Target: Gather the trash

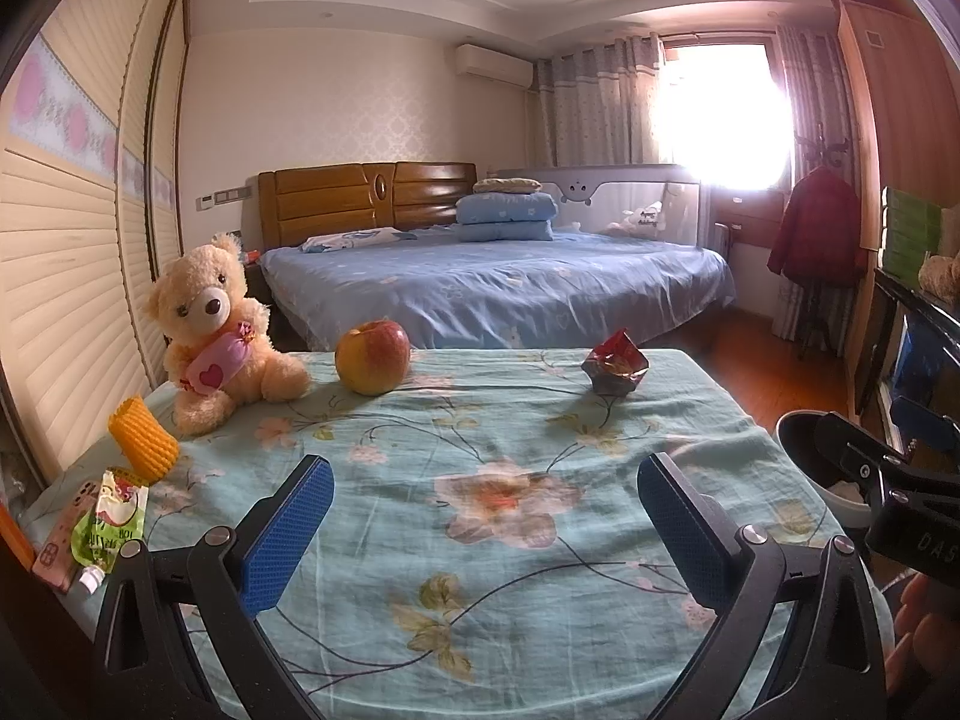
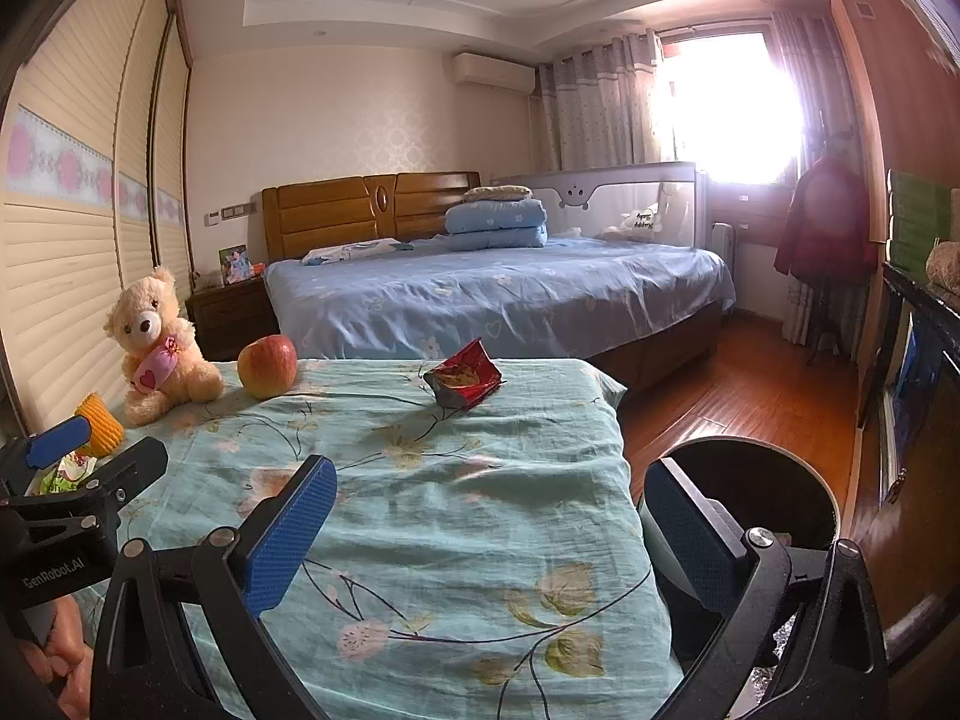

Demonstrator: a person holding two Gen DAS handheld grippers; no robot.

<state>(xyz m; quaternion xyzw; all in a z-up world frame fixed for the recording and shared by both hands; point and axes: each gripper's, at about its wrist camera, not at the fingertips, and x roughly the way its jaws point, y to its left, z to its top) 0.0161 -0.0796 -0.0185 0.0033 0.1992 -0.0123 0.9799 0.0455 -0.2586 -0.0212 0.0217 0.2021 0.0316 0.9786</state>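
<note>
Left wrist view has the left gripper [image 1: 485, 513] spread wide open over the flowered worktop [image 1: 480, 540], holding nothing. Right gripper [image 2: 489, 516] is the same, wide open and empty, with the bin [image 2: 780, 480] just off its 3 o'clock. Trash is split: red snack wrapper [image 2: 463, 381] sits at roughly 12 o'clock from the right gripper, well apart, while the green pouch [image 1: 108, 519] and yellow foam sleeve [image 1: 144, 441] lie near the left one at about 9 to 10 o'clock. I'd guess left takes the pouch, its long axis running toward the near edge.
</note>
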